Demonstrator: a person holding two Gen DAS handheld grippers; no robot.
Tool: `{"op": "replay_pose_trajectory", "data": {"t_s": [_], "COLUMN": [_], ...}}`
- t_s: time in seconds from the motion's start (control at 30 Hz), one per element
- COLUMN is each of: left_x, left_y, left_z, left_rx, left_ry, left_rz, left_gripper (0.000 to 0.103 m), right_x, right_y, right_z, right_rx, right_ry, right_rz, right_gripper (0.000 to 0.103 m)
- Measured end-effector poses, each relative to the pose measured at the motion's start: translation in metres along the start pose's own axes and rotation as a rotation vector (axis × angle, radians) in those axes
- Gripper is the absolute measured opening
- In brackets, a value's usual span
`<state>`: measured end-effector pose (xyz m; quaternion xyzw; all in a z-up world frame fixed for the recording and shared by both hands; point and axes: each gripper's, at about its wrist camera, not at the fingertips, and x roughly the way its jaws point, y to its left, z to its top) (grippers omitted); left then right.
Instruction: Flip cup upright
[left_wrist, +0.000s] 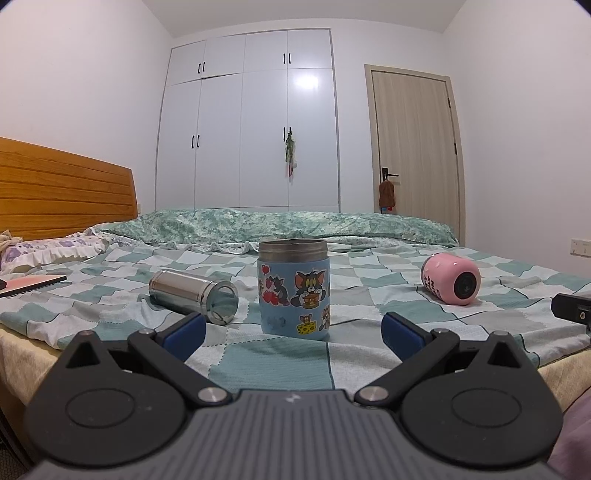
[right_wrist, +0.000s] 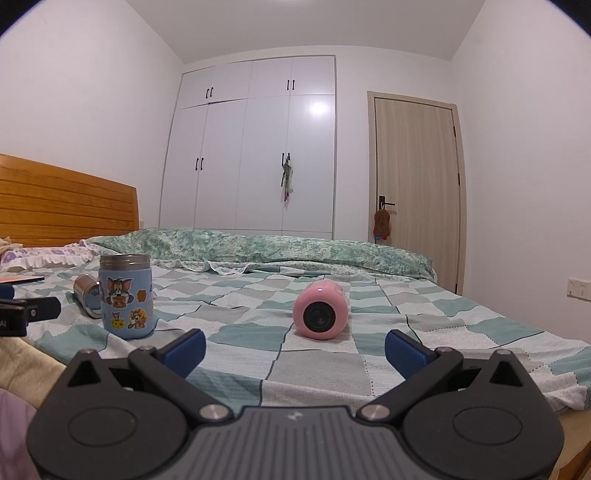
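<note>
- Right wrist view is showing the right gripper (right_wrist: 293, 345) gaping wide, gripping nothing, hovering over the checked bedspread (right_wrist: 424, 325).
- Just ahead, the pink cup (right_wrist: 320, 309) is lying sideways, dark end facing it.
- Left gripper (left_wrist: 293, 330) is likewise spreading wide, facing the upright blue cartoon cup (left_wrist: 293, 290); a steel cup (left_wrist: 194, 295) is lying beside that.
</note>
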<state>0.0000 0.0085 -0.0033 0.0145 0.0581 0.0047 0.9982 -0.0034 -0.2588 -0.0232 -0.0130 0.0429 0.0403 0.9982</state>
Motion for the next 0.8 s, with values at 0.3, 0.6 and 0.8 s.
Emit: {"op": "replay_pose_trajectory", "data": {"t_s": [0.3, 0.6, 0.8], "left_x": [0.0, 0.0008, 0.0], "left_y": [-0.0006, -0.0034, -0.0001], "left_z": [0.0007, 0.0016, 0.0002], "left_rx": [0.0, 0.002, -0.002], "left_ry": [-0.001, -0.003, -0.008], "left_rz": [-0.002, -0.012, -0.016], "left_gripper": [0.103, 0.103, 0.103], "right_x": [0.0, -0.0001, -0.0001], "right_y": [0.0001, 0.0002, 0.0003], "right_z": [0.0, 0.0, 0.0], "right_rx": [0.0, -0.001, -0.001], "right_ry": [-0.001, 0.0, -0.001], "right_rz": [0.0, 0.0, 0.0], "right_gripper": [0.103, 0.103, 0.103]}}
